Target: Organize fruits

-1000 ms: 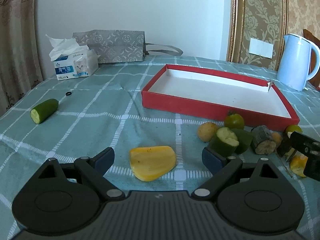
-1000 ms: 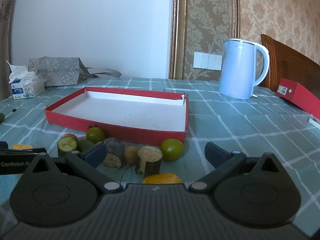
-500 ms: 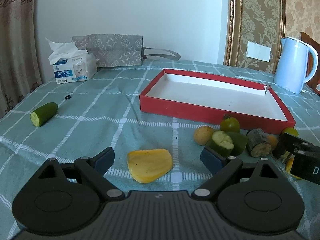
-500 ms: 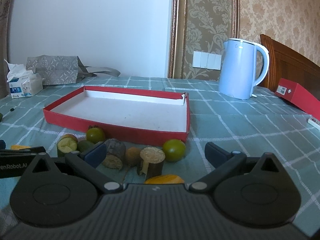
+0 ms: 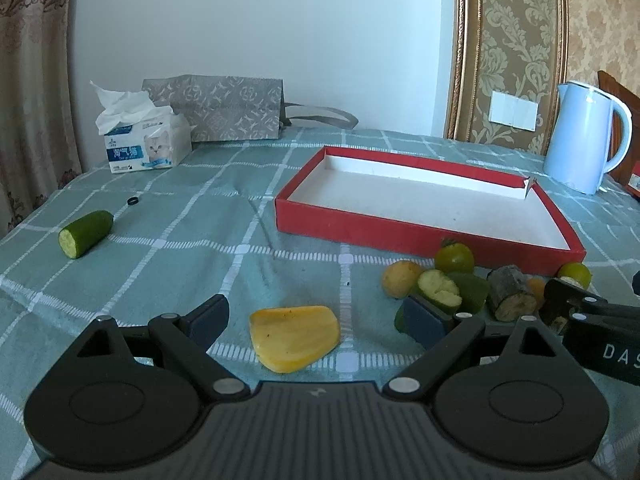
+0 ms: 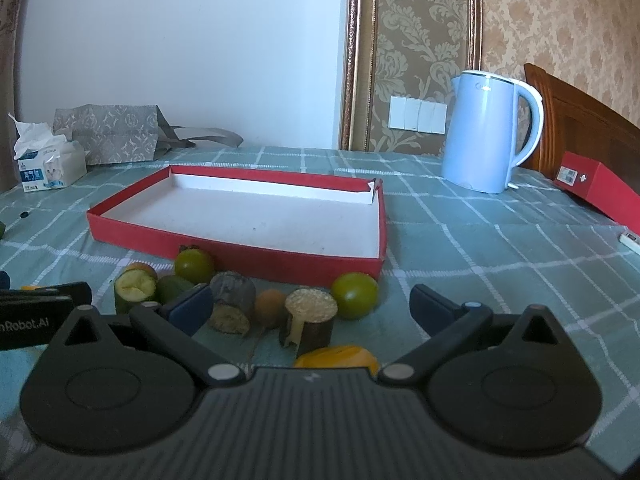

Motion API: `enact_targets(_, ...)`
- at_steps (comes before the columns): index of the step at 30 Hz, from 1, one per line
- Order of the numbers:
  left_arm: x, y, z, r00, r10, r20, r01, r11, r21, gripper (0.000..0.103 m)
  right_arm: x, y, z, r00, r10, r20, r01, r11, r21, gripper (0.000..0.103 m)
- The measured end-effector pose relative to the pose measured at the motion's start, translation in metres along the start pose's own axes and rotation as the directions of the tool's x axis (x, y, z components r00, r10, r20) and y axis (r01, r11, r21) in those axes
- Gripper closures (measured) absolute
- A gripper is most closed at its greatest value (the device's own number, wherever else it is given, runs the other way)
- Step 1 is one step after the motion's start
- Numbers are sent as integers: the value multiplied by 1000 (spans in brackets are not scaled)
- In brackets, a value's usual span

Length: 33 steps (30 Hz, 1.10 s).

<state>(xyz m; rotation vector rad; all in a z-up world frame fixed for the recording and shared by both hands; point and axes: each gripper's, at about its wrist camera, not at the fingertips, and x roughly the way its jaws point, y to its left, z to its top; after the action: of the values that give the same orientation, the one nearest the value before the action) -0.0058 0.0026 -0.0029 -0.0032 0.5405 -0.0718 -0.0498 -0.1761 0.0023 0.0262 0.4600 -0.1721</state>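
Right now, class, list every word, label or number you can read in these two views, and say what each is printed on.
"DAS", cut off by the frame edge: on the right gripper.
"nRobot.AI", its start cut off: on the left gripper.
Tissue box: blue print and a cat picture, characters too blurred to read.
Red box by the kettle: white sticker, too small to read.

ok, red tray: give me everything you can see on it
The red tray is a shallow rectangular box, seemingly cardboard, red outside with a white lining, and empty. Its far right corner is torn open. It lies flat on the green checked tablecloth, left of the blue kettle. Loose fruit pieces sit along its near wall; a green tomato looks to be touching it.
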Motion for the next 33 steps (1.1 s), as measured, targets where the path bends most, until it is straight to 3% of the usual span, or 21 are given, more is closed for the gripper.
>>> enact_targets(12, 7, 20, 4, 999, 51, 4, -51, 999, -8, 8, 8, -19, 1, 999, 45, 1, -45, 999, 12, 0)
enact_targets(33, 9, -4, 5, 1000, -22, -7, 23, 998, 51, 8, 18, -25, 2, 999, 44, -21, -43, 998, 54, 0)
